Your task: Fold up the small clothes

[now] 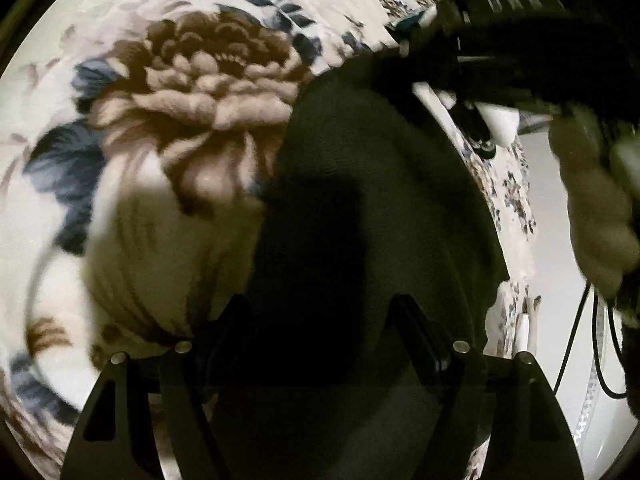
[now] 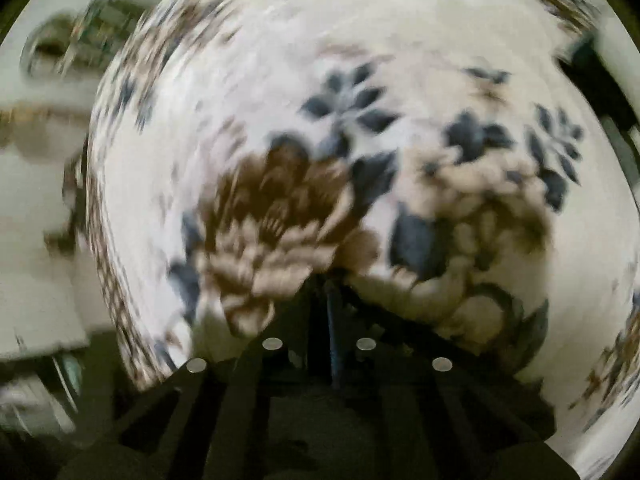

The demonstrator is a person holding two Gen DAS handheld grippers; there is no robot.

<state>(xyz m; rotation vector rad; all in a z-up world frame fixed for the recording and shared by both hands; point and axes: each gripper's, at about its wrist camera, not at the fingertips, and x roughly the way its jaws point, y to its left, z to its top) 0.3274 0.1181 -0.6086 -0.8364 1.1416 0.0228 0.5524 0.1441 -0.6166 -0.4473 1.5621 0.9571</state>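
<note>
The left gripper (image 1: pixel 324 312) stands open over a dark garment (image 1: pixel 360 208) that lies on the floral blanket (image 1: pixel 168 92), running from between its jaws toward one o'clock. The right gripper (image 2: pixel 320 300), blurred, looks closed, seemingly empty, above bare blanket.

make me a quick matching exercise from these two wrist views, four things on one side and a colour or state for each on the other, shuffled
Things
1. dark garment
2. floral blanket
3. left gripper
4. right gripper

Colour or state
A. jaws shut, nothing seen between them
B. white with brown flowers and blue leaves
C. jaws apart, over the dark cloth
D. plain, near black, lying on the patterned cover

Pairs: 1-D, 2-B, 3-C, 4-A
</note>
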